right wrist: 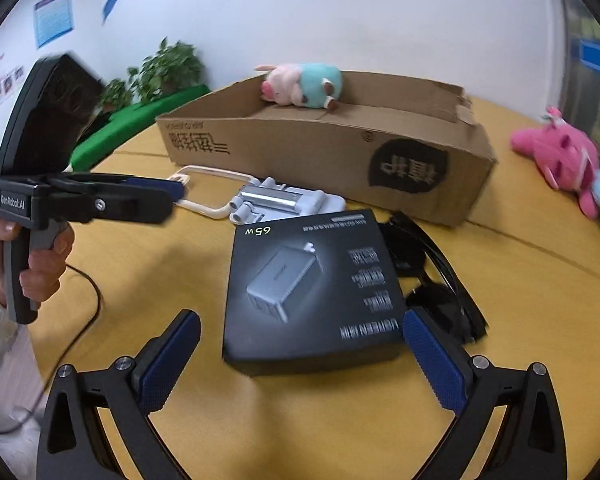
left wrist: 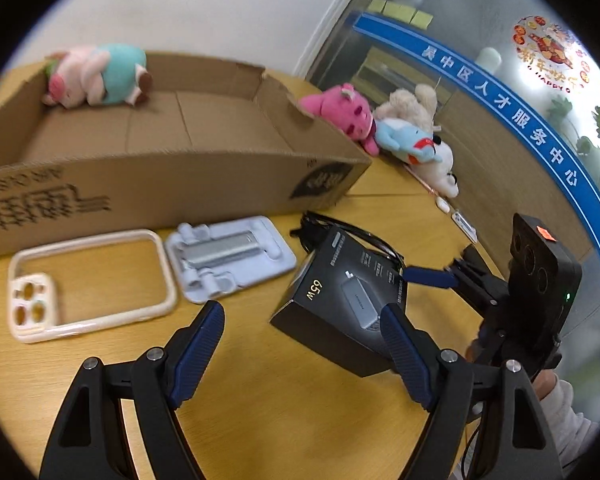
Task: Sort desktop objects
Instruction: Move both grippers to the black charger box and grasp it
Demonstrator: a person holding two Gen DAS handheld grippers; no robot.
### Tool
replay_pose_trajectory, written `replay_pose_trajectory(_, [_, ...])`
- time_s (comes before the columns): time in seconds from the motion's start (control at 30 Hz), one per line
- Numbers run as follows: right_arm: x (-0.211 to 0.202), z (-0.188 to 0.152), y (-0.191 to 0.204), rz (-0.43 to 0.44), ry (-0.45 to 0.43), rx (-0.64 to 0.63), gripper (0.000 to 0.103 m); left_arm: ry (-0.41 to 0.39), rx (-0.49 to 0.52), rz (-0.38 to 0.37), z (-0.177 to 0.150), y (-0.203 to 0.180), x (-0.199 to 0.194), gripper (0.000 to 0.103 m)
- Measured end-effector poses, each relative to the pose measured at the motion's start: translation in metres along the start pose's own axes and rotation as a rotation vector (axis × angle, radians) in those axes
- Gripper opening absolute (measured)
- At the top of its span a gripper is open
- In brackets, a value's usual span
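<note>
both the left gripper (left wrist: 302, 330) and right gripper (right wrist: 300, 340) hang with jaws spread and empty over the black charger box (right wrist: 312, 284) mid-desk (right wrist: 300, 420), before the cardboard box (right wrist: 340, 148); two approaches risk colliding or snagging the sunglasses (right wrist: 440, 280) touching it.

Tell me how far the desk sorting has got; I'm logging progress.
Done: one plush pig lies in the cardboard box. In hand: nothing; both tongs, left and right, are open, the right around the charger box. Left: phone case, phone stand, sunglasses and the plush toys beside the box.
</note>
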State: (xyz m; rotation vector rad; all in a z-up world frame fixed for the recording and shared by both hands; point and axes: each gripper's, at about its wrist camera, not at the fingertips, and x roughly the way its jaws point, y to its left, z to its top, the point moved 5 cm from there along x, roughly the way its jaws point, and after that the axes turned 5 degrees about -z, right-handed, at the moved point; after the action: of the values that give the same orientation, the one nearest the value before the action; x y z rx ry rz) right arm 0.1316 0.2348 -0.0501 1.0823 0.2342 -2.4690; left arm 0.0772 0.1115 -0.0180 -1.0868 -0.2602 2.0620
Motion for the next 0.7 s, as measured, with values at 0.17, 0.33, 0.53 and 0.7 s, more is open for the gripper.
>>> replay_pose_trajectory(0.17, [-0.002, 0.002, 0.027, 0.144, -0.011, -0.053, 0.103, 0.021, -0.04, -0.023, -0.007, 0.003, 0.006, 0.08])
replay_pose_trajectory(0.33, [-0.02, -0.002, 0.045, 0.17, -0.068, -0.143, 0.103, 0.04, -0.088, -0.01, -0.024, 0.013, -0.003, 0.08])
replay_pose_trajectory(0.53, [0.008, 0.004, -0.006, 0.048, -0.012, -0.058, 0.103, 0.061, -0.105, -0.057, -0.029, 0.004, 0.006, 0.08])
replay_pose_trajectory(0.7, [0.011, -0.003, 0.01, 0.196, 0.049, -0.053, 0.103, 0.076, -0.121, -0.074, -0.032, 0.002, 0.014, 0.08])
